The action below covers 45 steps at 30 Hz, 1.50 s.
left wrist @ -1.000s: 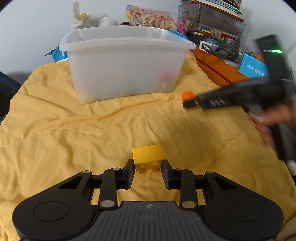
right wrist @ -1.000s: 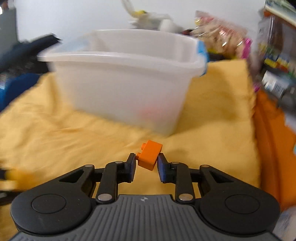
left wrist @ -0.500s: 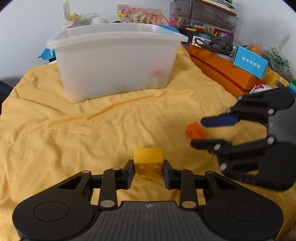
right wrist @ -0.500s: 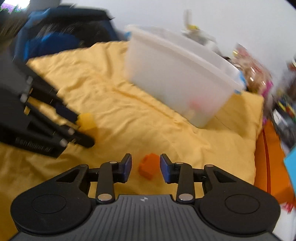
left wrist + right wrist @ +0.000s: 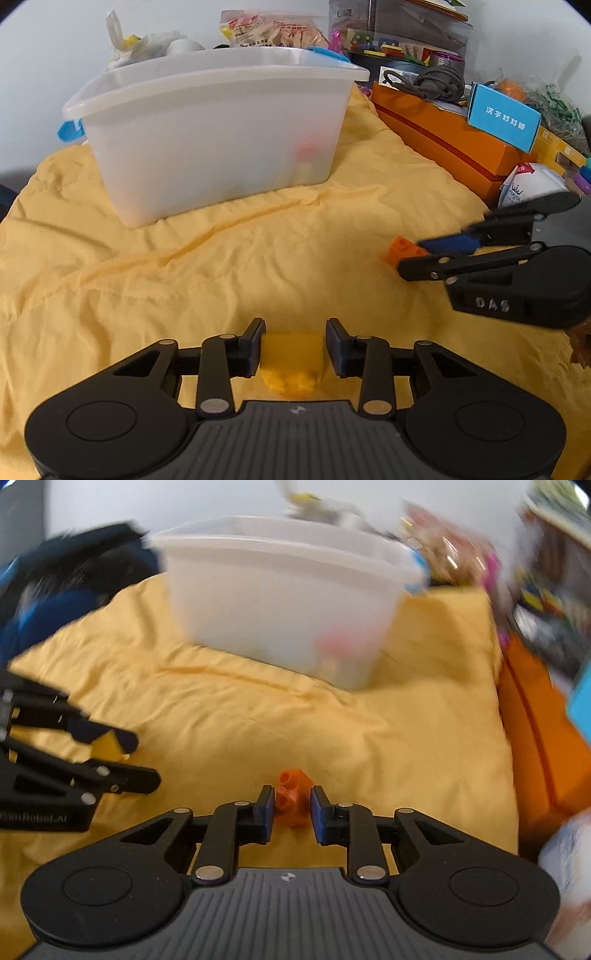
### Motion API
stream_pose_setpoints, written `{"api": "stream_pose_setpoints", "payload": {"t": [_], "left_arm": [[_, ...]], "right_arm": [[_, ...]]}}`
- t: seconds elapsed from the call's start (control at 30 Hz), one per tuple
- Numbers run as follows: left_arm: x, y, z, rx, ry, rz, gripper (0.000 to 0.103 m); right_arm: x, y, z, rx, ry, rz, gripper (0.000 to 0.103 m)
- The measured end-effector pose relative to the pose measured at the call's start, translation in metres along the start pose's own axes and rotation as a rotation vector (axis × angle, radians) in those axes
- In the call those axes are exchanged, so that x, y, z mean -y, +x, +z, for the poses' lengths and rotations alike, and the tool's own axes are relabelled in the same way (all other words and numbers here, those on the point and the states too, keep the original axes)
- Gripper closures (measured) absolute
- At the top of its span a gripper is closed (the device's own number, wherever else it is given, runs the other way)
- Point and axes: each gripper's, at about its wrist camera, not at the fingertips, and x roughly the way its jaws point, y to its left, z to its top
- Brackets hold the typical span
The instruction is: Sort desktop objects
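Observation:
A yellow brick (image 5: 291,360) lies on the yellow cloth between the fingers of my left gripper (image 5: 293,349), whose jaws stand apart with small gaps on both sides of it. An orange brick (image 5: 292,800) lies on the cloth between the fingers of my right gripper (image 5: 292,814), also with slight gaps. The orange brick (image 5: 404,250) and right gripper (image 5: 410,258) show at the right of the left wrist view. The left gripper (image 5: 142,758) and yellow brick (image 5: 107,746) show at the left of the right wrist view. A translucent white bin (image 5: 221,129) stands behind.
An orange box (image 5: 443,147) with a blue carton (image 5: 504,118), cables and toy boxes lines the right edge of the yellow cloth (image 5: 184,277). Bags and clutter sit behind the bin. A dark blue bag (image 5: 74,576) lies at the far left.
The right gripper came down from the air and let go of the orange brick, which now lies on the cloth. The left gripper moved forward around the yellow brick and its jaws widened.

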Motion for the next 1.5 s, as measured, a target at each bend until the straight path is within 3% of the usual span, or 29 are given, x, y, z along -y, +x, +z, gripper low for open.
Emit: {"api": "stream_pose_setpoints", "payload": {"t": [0.13, 0.23, 0.33, 0.4, 0.47, 0.57, 0.7, 0.73, 0.77, 0.8, 0.97, 1.1, 1.27, 1.5], "left_arm": [[0.001, 0.007, 0.011, 0.012, 0.026, 0.013, 0.06], [-0.002, 0.011, 0.019, 0.014, 0.026, 0.035, 0.059], [-0.012, -0.01, 0.022, 0.042, -0.021, 0.011, 0.057], [-0.014, -0.03, 0.017, 0.058, -0.032, 0.018, 0.051], [-0.013, -0.045, 0.007, 0.06, -0.047, 0.026, 0.037], [-0.009, -0.049, -0.013, 0.034, -0.057, 0.014, 0.035], [-0.003, -0.028, -0.023, 0.001, -0.044, 0.022, 0.042], [-0.003, -0.024, -0.023, 0.01, -0.04, 0.016, 0.049], [-0.003, -0.02, -0.023, 0.012, -0.037, 0.007, 0.068], [-0.003, -0.017, -0.023, 0.012, -0.041, -0.01, 0.069], [0.003, -0.021, -0.021, 0.013, -0.03, -0.042, 0.069], [0.002, -0.027, -0.01, 0.016, -0.033, -0.049, 0.069], [-0.006, -0.047, 0.03, 0.11, -0.017, -0.039, 0.069], [-0.027, -0.061, 0.105, 0.268, 0.011, 0.015, 0.069]], "right_arm": [[0.029, 0.005, -0.008, -0.035, 0.185, 0.051, 0.08], [0.028, 0.004, -0.009, -0.028, 0.167, 0.058, 0.078], [0.026, 0.002, -0.007, -0.022, 0.144, 0.063, 0.075], [0.026, 0.001, -0.007, -0.013, 0.125, 0.06, 0.074], [0.028, 0.001, -0.006, -0.011, 0.124, 0.065, 0.074], [0.03, 0.003, -0.006, 0.005, 0.117, 0.062, 0.067], [0.028, 0.007, -0.003, 0.005, 0.076, 0.068, 0.066], [0.027, 0.008, -0.003, -0.002, 0.066, 0.073, 0.07], [0.024, 0.009, -0.002, -0.015, 0.056, 0.081, 0.077], [0.022, 0.008, -0.002, -0.018, 0.047, 0.086, 0.086], [0.001, -0.007, -0.007, -0.004, -0.084, 0.093, 0.086], [0.0, -0.009, -0.007, -0.017, -0.084, 0.101, 0.086], [0.004, -0.024, 0.015, 0.045, -0.096, 0.064, 0.086], [0.006, -0.042, 0.081, 0.217, -0.174, 0.01, 0.086]]}}
